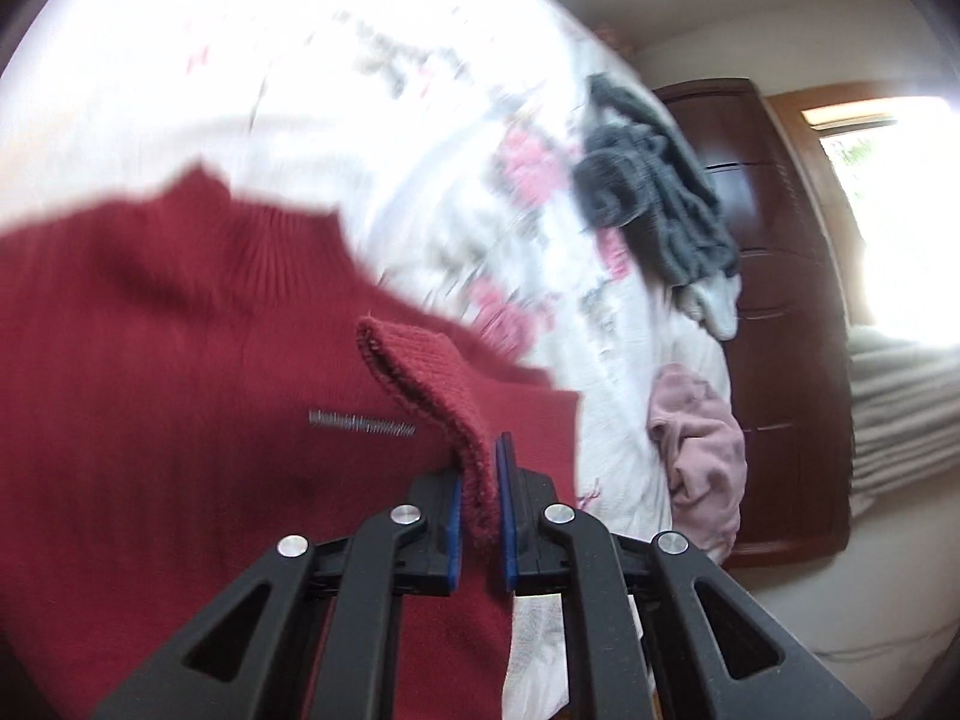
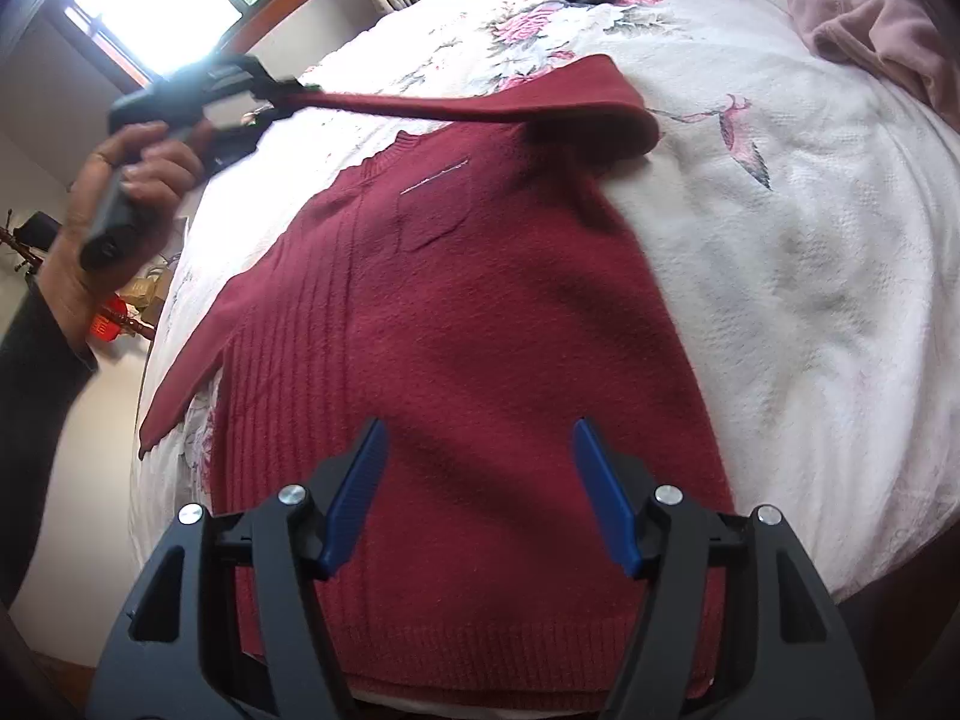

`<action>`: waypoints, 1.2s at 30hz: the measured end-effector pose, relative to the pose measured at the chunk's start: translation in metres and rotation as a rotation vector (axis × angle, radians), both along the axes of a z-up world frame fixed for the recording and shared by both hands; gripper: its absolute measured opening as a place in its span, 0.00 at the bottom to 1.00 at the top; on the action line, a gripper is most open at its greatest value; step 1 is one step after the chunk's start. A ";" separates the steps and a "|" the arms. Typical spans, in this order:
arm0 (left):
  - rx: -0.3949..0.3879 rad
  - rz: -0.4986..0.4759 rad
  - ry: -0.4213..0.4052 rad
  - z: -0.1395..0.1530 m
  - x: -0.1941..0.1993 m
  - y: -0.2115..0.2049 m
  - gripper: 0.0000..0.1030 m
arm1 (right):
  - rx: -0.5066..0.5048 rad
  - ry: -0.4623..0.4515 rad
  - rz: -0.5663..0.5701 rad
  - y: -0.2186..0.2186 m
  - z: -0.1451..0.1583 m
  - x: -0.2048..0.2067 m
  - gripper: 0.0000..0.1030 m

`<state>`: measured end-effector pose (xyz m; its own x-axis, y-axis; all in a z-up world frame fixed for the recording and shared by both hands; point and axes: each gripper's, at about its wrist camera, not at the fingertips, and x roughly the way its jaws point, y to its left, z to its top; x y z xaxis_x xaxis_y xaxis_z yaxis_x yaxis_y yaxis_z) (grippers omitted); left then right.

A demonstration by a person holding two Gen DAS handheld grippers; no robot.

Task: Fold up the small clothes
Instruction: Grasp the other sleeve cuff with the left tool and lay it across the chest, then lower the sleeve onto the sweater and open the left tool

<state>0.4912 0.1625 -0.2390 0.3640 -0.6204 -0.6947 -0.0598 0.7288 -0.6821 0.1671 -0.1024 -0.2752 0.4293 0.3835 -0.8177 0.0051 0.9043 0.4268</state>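
- While the red sweater [image 2: 456, 324] lies flat on the bed, its hem sits directly under the right gripper [image 2: 480, 498] and its neck points away along that gripper's line of sight.
- One sleeve [image 2: 480, 102] is lifted and stretched crosswise above the chest, its cuff [image 1: 432, 396] pinched between the pressed-together blue pads of the left gripper [image 1: 478, 504], held by a hand [image 2: 120, 180] off to the right gripper's far left.
- The right gripper hangs spread wide over the hem, gripping nothing; the left one is clearly the nearer to the working sleeve.
- Judging by this, the next move carries the cuff across the body, so the sleeve's long axis must land square to the sweater's.
- Knit is thick, ribbed at collar, cuff and hem, soft and prone to sagging.
- Beyond lie a floral bedspread [image 2: 780, 276], a grey garment [image 1: 654, 198] and a pink garment [image 1: 702, 450].
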 end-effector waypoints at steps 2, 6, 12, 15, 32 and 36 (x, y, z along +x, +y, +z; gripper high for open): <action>0.020 -0.007 -0.037 0.021 -0.001 0.009 0.09 | -0.001 0.000 0.007 0.003 0.002 -0.003 0.62; 0.053 -0.014 -0.087 0.049 -0.006 0.027 0.09 | 0.000 0.000 0.012 0.007 0.003 -0.006 0.62; 0.102 0.006 -0.103 0.057 -0.020 0.077 0.09 | 0.001 0.011 0.015 0.009 0.001 -0.006 0.62; 0.117 0.036 -0.086 0.046 -0.024 0.103 0.09 | 0.000 0.019 0.017 0.011 -0.003 -0.005 0.62; 0.237 0.184 0.191 -0.125 -0.064 0.203 0.09 | -0.020 0.077 0.033 0.020 -0.024 0.001 0.62; 0.327 0.278 0.175 -0.115 -0.074 0.209 0.18 | -0.021 0.071 0.033 0.021 -0.021 0.000 0.62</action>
<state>0.4176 0.3718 -0.3537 0.3455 -0.2541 -0.9033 -0.3771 0.8439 -0.3817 0.1674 -0.0818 -0.2961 0.3573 0.3787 -0.8537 0.0047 0.9134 0.4071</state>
